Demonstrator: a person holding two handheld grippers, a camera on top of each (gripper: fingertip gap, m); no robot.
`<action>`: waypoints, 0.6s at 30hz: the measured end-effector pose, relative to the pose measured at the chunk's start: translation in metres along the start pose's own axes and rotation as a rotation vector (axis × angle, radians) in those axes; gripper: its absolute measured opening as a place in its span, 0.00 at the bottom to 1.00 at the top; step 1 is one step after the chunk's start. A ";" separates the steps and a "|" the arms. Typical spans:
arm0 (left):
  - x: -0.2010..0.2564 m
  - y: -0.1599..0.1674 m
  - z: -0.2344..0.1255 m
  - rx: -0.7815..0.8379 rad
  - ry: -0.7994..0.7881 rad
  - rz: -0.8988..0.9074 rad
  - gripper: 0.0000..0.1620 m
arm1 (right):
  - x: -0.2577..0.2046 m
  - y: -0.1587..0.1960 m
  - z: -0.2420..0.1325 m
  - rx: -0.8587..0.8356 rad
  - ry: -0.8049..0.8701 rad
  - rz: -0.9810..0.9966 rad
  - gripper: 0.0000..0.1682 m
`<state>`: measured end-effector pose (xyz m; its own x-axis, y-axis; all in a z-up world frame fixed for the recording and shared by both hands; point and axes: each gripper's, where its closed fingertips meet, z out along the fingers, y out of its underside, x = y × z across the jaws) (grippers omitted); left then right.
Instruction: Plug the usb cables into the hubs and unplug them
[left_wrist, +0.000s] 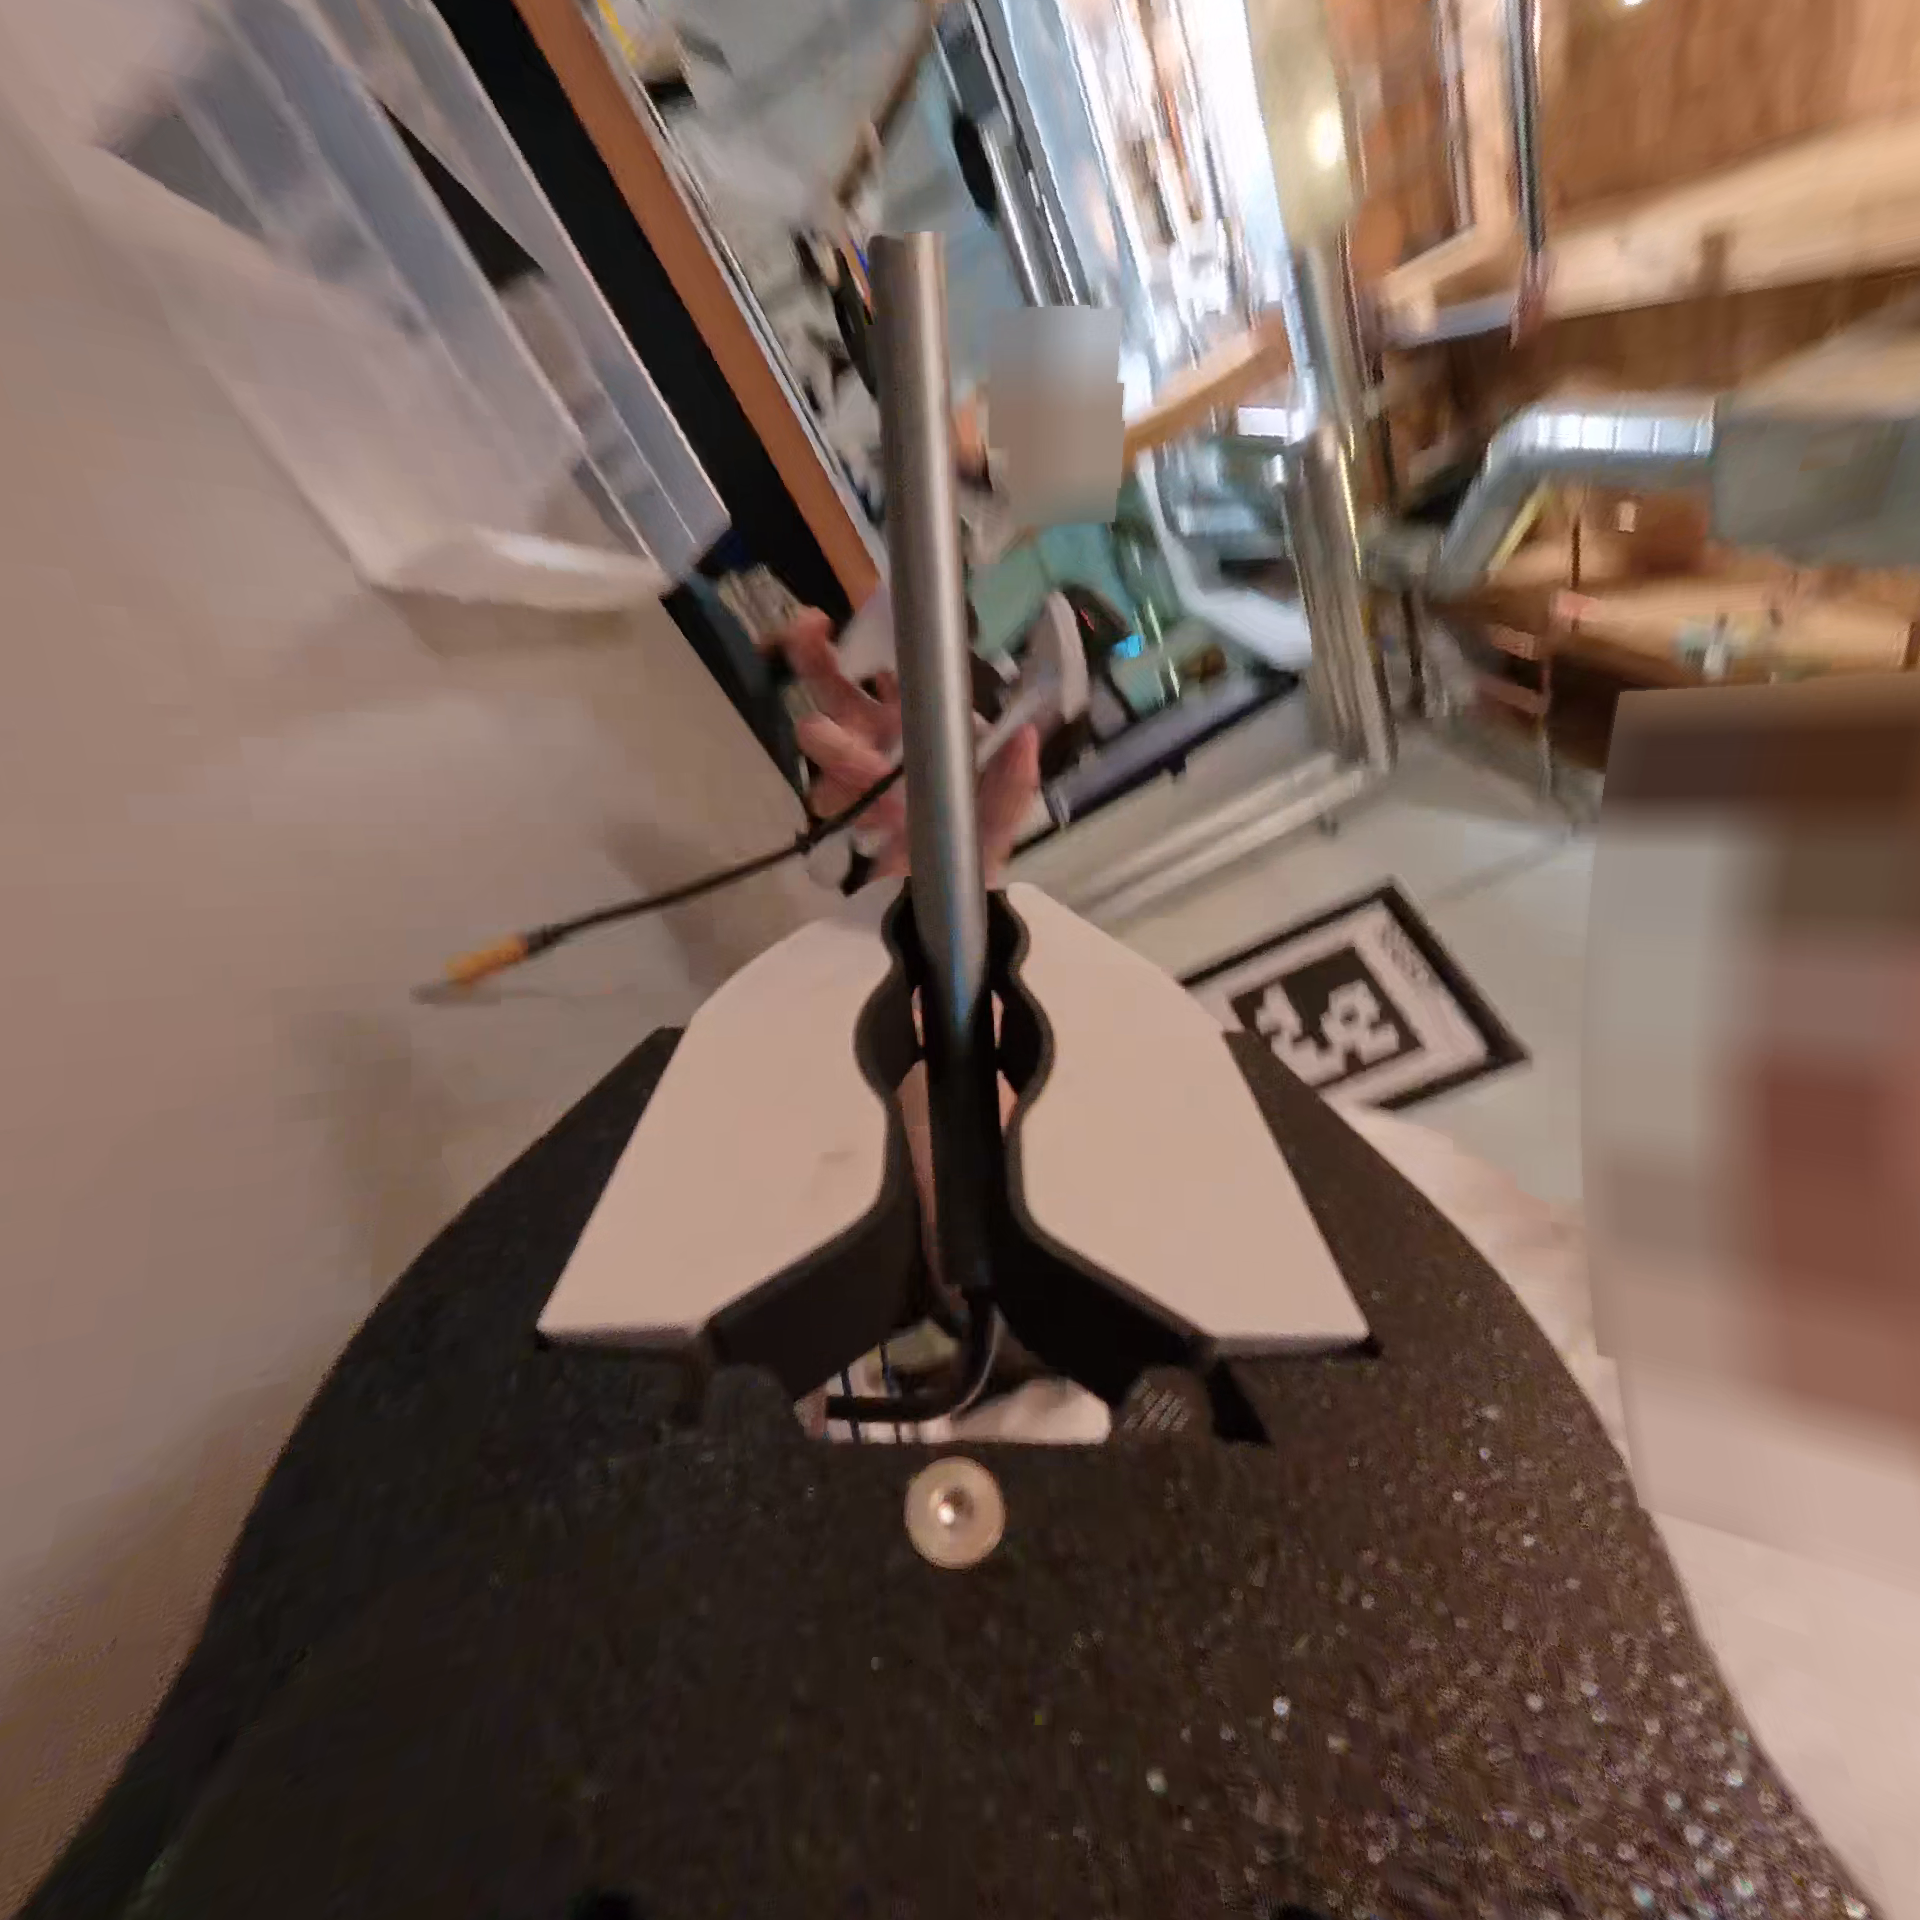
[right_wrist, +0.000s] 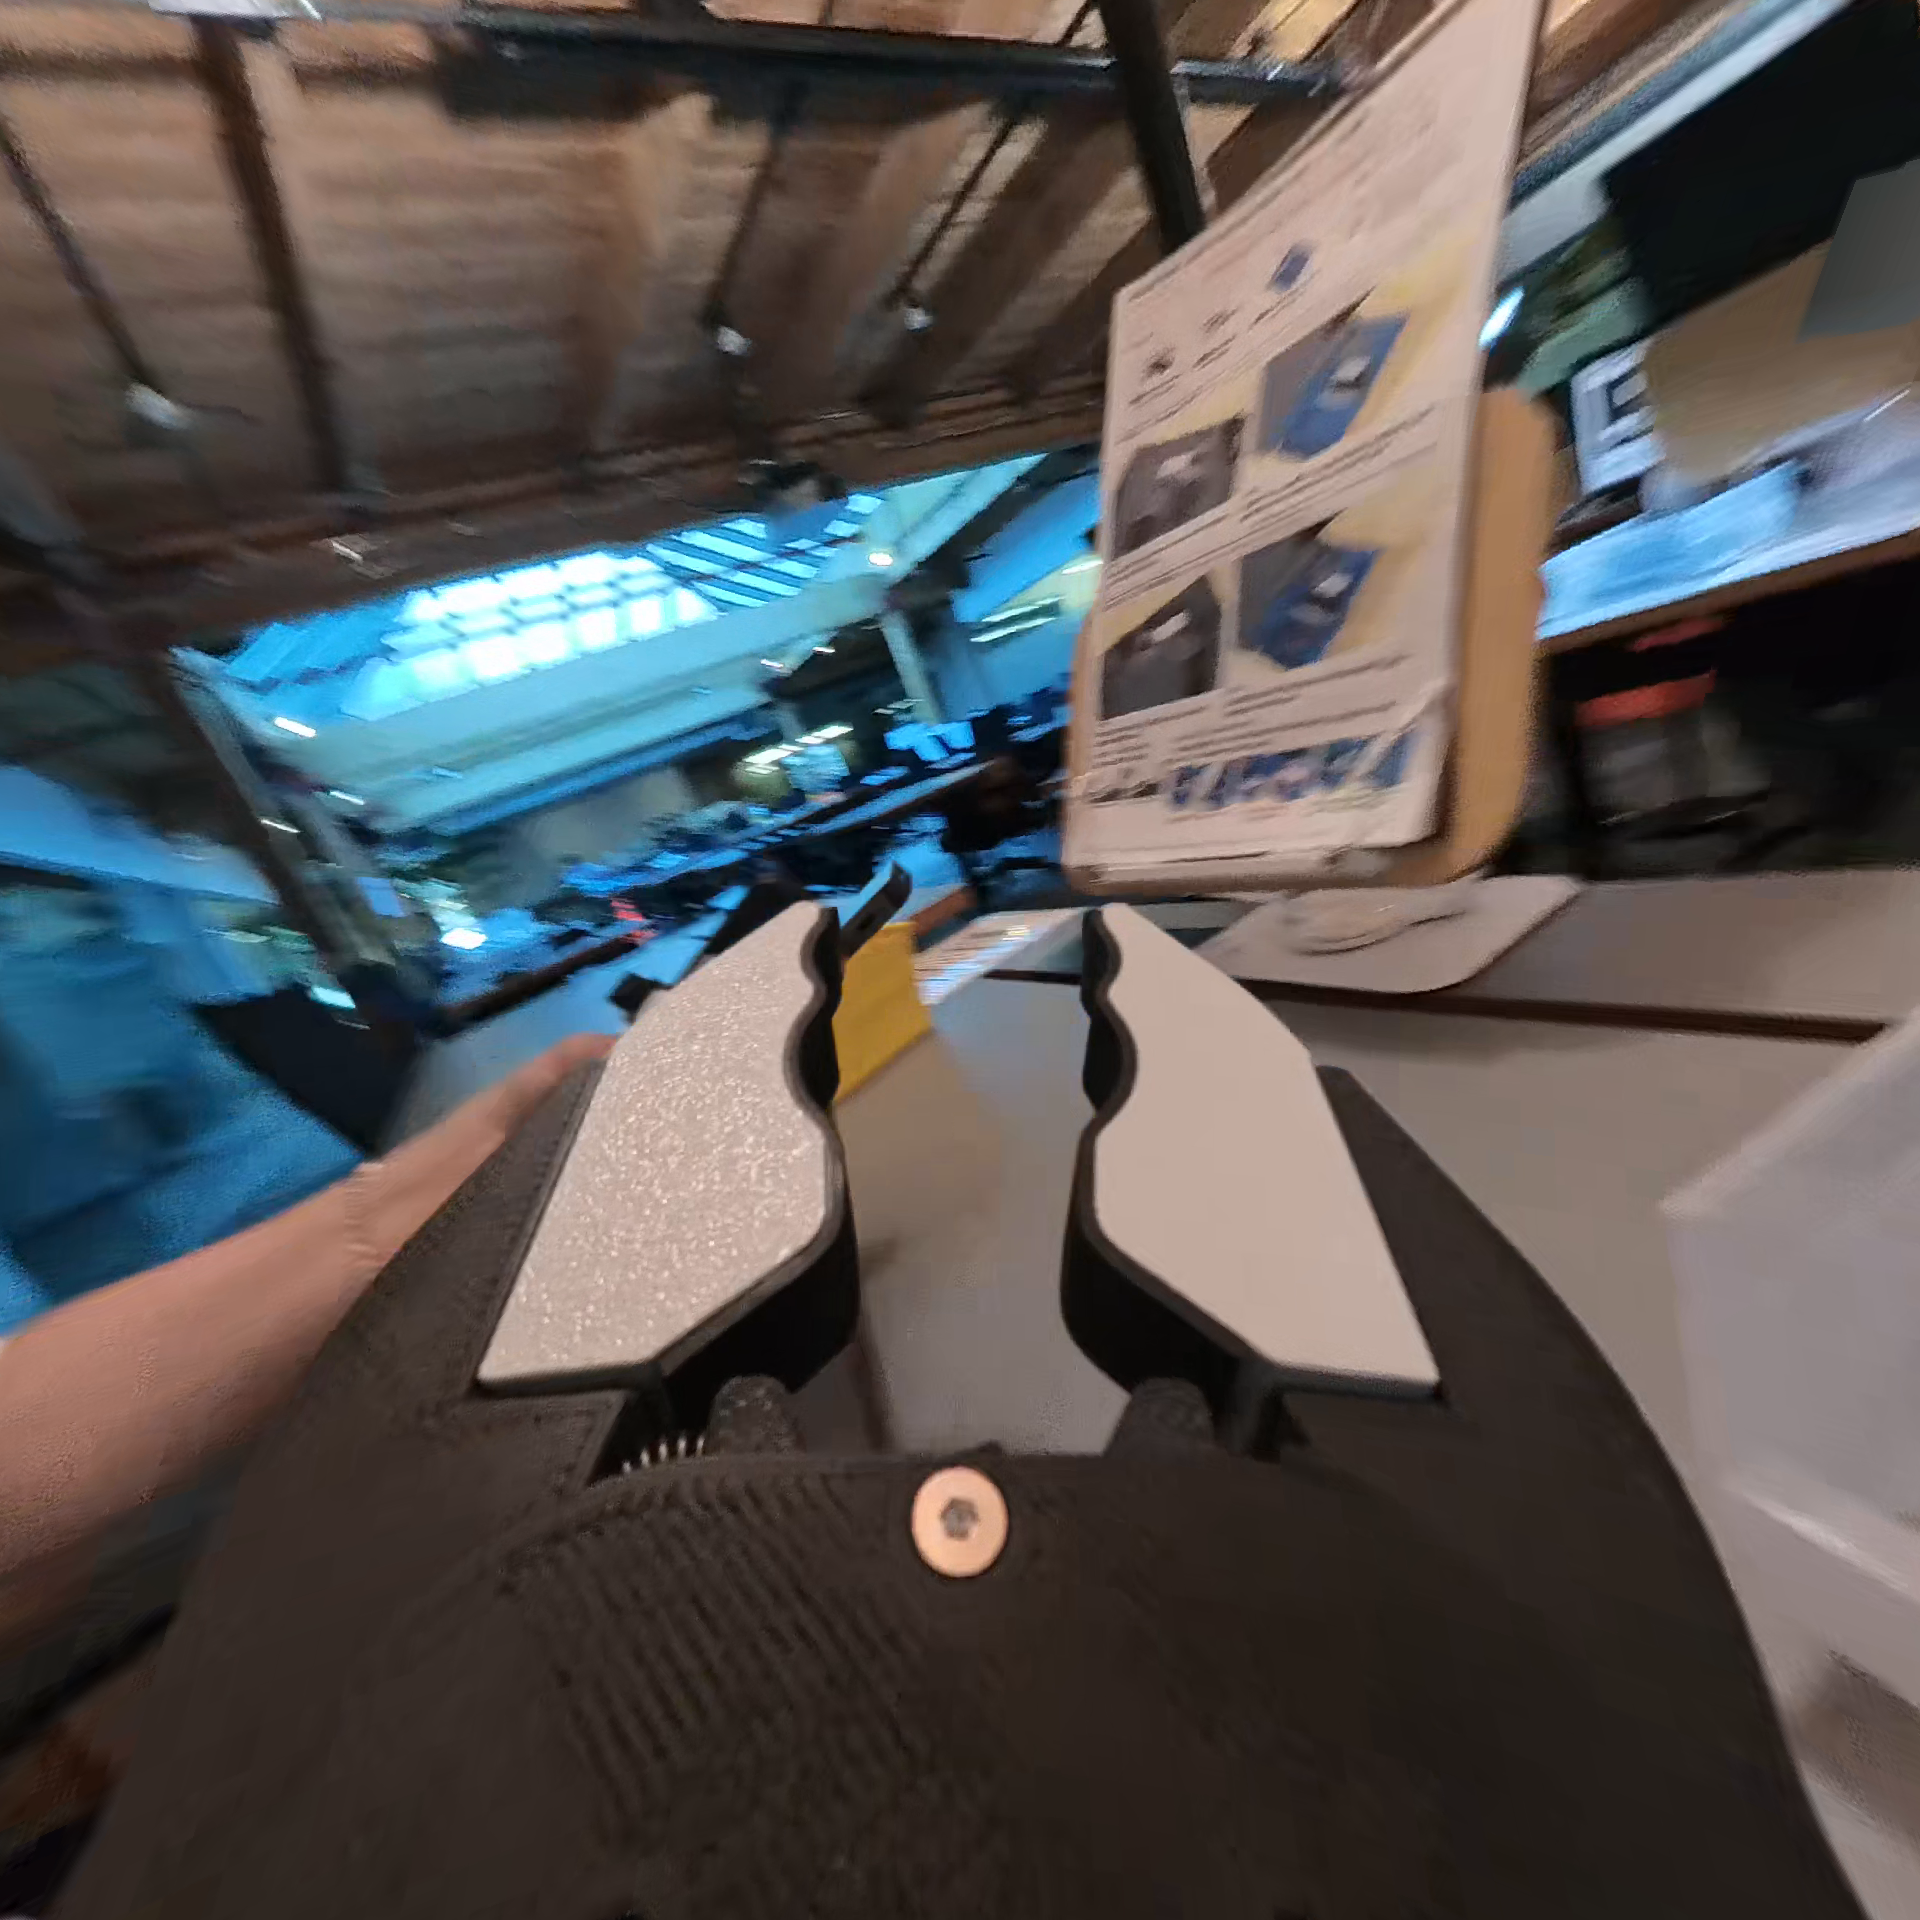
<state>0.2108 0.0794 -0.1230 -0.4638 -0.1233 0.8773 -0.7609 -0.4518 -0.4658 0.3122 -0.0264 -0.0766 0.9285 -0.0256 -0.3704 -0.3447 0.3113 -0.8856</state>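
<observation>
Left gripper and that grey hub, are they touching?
Touching. The left wrist view shows the left gripper shut on the grey hub, both fingers pressed against its sides, no gap.

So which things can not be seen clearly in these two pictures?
- Left wrist view: the hub, seen edge-on in the shut left gripper, shows no ports.
- Left wrist view: the black cable beyond is motion-blurred; its plug is unclear.
- Right wrist view: open right gripper; neither hub nor cable shows.

left gripper (left_wrist: 951, 997) body: black, grainy, speckled
right gripper (right_wrist: 961, 1023) body: black, ribbed
fingers (right_wrist: 675, 1164): pale grey plates, black wavy inner edges
screw (right_wrist: 959, 1523): one round metal head, centred on each body
</observation>
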 end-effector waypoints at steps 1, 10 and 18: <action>-0.004 -0.007 -0.008 0.069 -0.021 -0.025 0.06 | -0.003 -0.006 -0.003 -0.014 0.029 -0.082 0.27; -0.005 -0.030 -0.024 0.400 -0.065 -0.068 0.06 | -0.067 0.098 0.070 -0.338 -0.046 -0.594 0.26; -0.008 -0.006 -0.010 0.313 -0.120 -0.056 0.06 | -0.093 0.133 0.081 -0.330 -0.188 -0.649 0.07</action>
<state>0.2148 0.0921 -0.1286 -0.3540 -0.1856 0.9166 -0.5990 -0.7078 -0.3746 0.1915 0.0943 -0.1376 0.9571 0.0655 0.2823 0.2837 -0.0130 -0.9588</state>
